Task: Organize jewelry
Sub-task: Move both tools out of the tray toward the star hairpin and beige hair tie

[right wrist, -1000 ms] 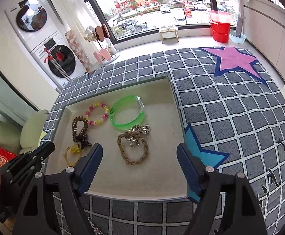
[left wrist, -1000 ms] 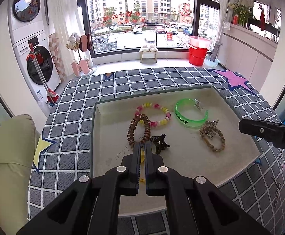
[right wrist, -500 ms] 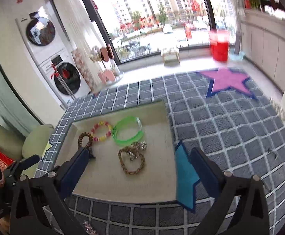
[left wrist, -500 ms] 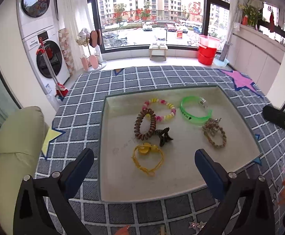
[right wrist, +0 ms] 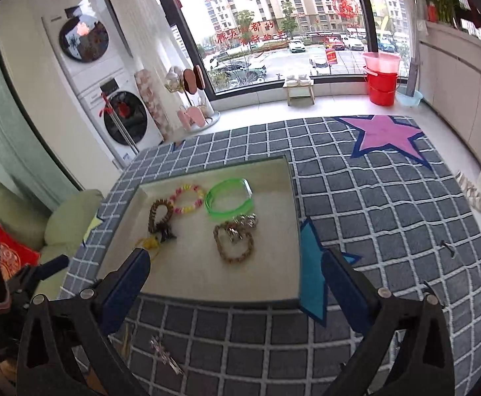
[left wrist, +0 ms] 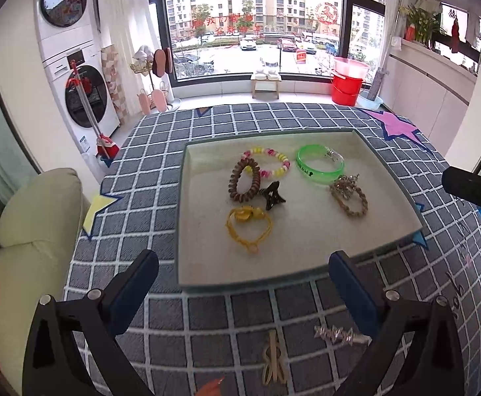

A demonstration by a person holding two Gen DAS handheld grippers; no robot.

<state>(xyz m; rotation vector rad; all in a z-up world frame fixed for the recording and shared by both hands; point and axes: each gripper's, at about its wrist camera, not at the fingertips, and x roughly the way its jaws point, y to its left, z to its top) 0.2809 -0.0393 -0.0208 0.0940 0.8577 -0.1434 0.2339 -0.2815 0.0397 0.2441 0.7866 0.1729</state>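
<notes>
Left wrist view — both tongs spread, empty; green bangle (left wrist: 319, 169) bears unreadable black print.

We see a grey checked cloth (left wrist: 207, 125) covering the counter. On it sit a shallow tray (left wrist: 181, 217), and near the front edge a wooden clip (left wrist: 273, 356) and a silver clip (left wrist: 336, 334).

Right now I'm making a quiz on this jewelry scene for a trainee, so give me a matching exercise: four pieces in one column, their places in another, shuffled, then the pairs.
Things:
1. green bangle
2. yellow cord bracelet
3. black claw clip
4. silver hair clip

Places:
A. on the checked cloth, outside the tray, near the camera
B. far right part of the tray
C. in the tray, just right of the brown coil bracelet
D. in the tray, nearest its front edge

Pairs: 1-B, 2-D, 3-C, 4-A
</notes>
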